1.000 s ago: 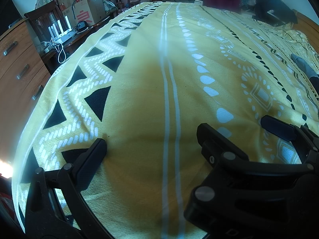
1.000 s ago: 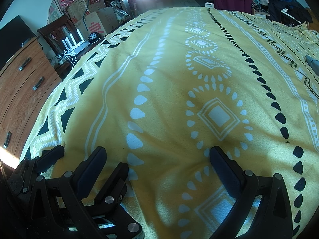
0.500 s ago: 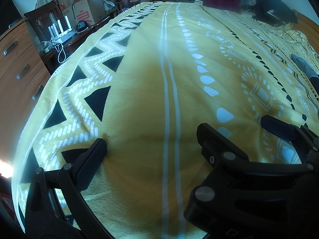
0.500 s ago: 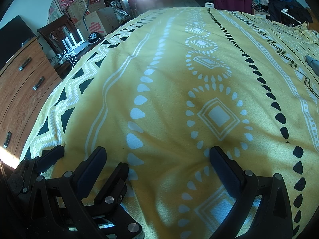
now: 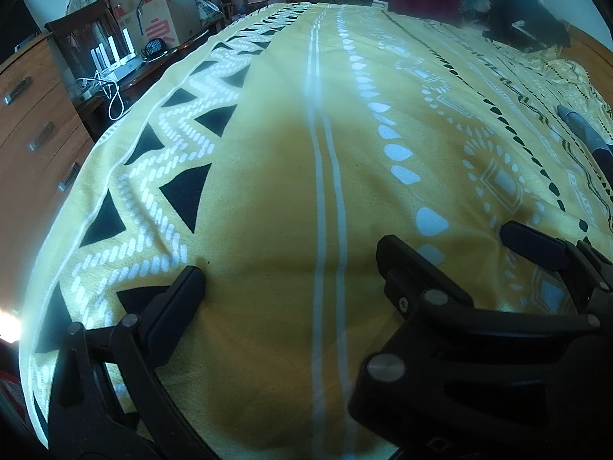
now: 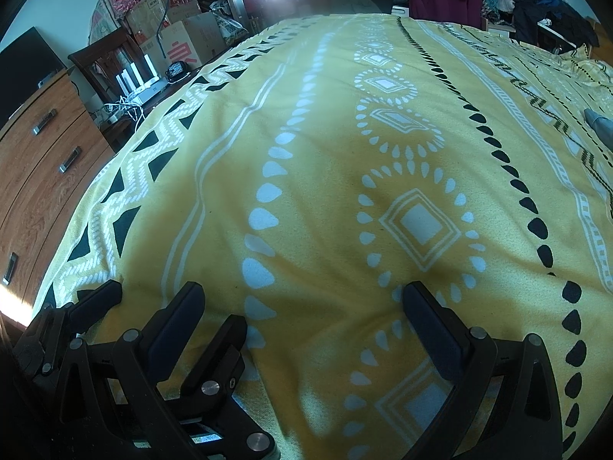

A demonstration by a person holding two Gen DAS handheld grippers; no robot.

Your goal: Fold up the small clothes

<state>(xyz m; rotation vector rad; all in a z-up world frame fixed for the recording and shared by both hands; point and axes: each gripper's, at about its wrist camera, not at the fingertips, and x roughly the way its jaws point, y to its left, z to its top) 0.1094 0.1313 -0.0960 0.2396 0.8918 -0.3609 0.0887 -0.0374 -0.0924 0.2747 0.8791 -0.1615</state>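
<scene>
Nothing had been folded: both grippers sat low over a yellow patterned blanket (image 6: 325, 145) spread across a bed, and no garment lay between or in front of them. The left gripper (image 5: 291, 264) had its fingers spread wide and held nothing; whether its tips touched the blanket could not be told. Just beside it to the right, the right gripper (image 6: 302, 299) was equally wide apart and empty.

Farther out, at the right edge of both views, a bluish-grey cloth item (image 6: 599, 124) lay on the blanket, well apart from both grippers and only partly in view; it was probably the small garment to be folded, though too little showed to be sure. Beyond the bed's far end, dark clothes (image 6: 536, 0) hung in a heap. A wooden dresser (image 6: 42, 145) stood along the left side.
</scene>
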